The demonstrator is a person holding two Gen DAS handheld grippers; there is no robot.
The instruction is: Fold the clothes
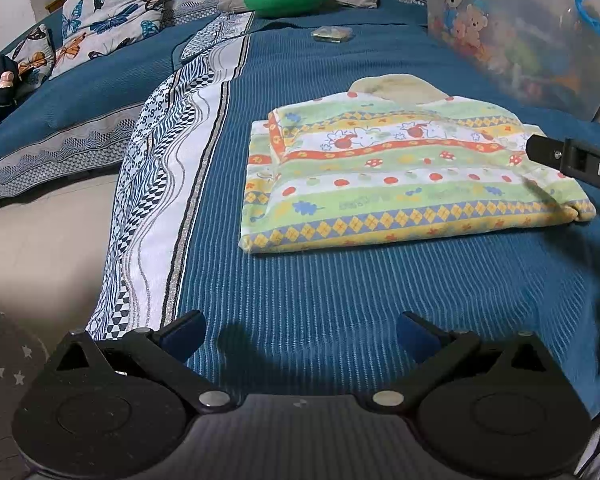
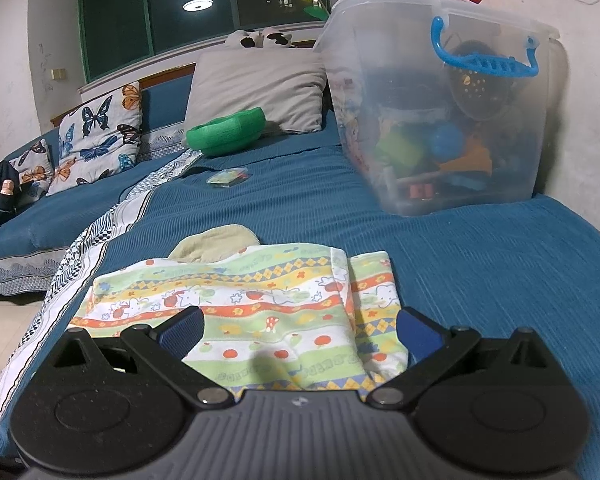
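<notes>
Right wrist: toy-filled clear bin [image 2: 452, 120] behind folded garment [image 2: 252, 312]; both grippers' fingers apart.

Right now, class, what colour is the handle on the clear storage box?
Blue. The handle on the clear storage box shows best in the right wrist view.

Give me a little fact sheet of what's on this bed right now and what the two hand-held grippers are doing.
surface: blue ribbed bedspread
garment: patterned cloth, folded into a flat rectangle
under it: beige cloth peeking out at the far edge
left hand-held gripper: open, over bare bedspread, short of the garment
right hand-held gripper: open, over the garment's near part
behind: clear toy bin, green pad, grey pillow, butterfly cushions
</notes>
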